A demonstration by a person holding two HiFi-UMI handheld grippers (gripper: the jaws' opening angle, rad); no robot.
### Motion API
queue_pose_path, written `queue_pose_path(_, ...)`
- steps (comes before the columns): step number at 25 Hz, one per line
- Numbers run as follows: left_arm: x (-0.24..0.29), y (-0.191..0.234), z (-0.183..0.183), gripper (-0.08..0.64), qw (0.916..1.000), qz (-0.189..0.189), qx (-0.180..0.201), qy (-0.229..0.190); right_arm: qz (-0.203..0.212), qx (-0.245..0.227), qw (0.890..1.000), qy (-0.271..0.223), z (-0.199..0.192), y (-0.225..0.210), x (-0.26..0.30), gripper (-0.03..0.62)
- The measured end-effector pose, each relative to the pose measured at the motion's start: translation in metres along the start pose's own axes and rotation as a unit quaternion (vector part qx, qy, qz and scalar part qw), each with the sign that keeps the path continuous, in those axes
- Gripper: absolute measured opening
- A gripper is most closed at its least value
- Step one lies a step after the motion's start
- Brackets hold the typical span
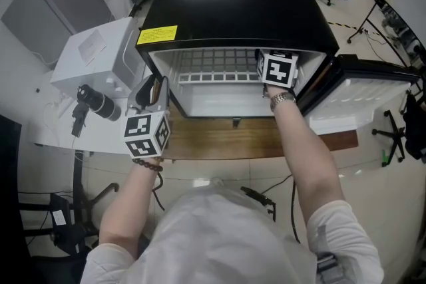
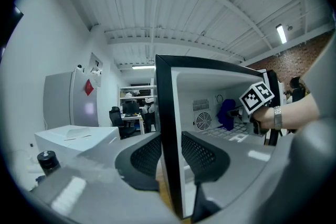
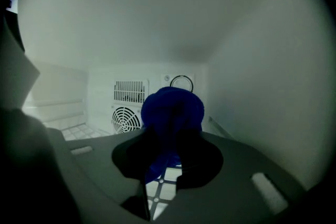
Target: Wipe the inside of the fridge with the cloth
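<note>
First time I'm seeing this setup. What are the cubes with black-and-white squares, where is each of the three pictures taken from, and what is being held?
There is no robot arm here. A person holds a two-jaw gripper in each hand, and the patterned cubes are part of those grippers. The head view comes from a camera on the person's head, looking down at a black mini fridge with its door open, standing on a wooden table. The other two pictures come from cameras riding on the grippers, looking along their jaws. The left gripper is closed on the front edge of the fridge's left wall, apparently to steady it. The right gripper reaches inside the fridge, closed on a blue cloth. It is over the wire shelf and faces the fan grille on the back wall.
</note>
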State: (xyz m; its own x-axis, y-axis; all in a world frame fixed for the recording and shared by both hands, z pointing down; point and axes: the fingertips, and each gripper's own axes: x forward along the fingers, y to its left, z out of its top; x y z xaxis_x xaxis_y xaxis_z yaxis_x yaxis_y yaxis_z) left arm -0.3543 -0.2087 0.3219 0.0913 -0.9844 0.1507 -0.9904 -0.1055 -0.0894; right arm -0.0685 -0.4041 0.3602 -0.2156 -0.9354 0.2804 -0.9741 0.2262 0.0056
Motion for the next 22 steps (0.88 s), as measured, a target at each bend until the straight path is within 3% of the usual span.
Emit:
queue_pose_path(8, -0.001, 0.0, 0.0, 0.11, 1.0, 0.002, 0.002, 0.001, -0.007, 0.004, 1.0, -0.006, 0.005, -0.005, -0.004, 0.098)
queue_pose_path(11, 0.0, 0.0, 0.001, 0.11, 1.0, 0.002, 0.002, -0.001, 0.008, -0.005, 0.999, -0.033, 0.021, 0.009, -0.012, 0.098)
queue_pose_path(15, 0.0, -0.001, 0.001, 0.109, 1.0, -0.001, 0.0, -0.002, 0.056, -0.007, 0.997, -0.053, 0.031, 0.05, -0.023, 0.098)
queue_pose_path(22, 0.001, -0.008, 0.004, 0.109, 1.0, -0.007, 0.001, -0.006, 0.162, -0.001, 0.986, -0.046, 0.028, 0.146, -0.038, 0.098)
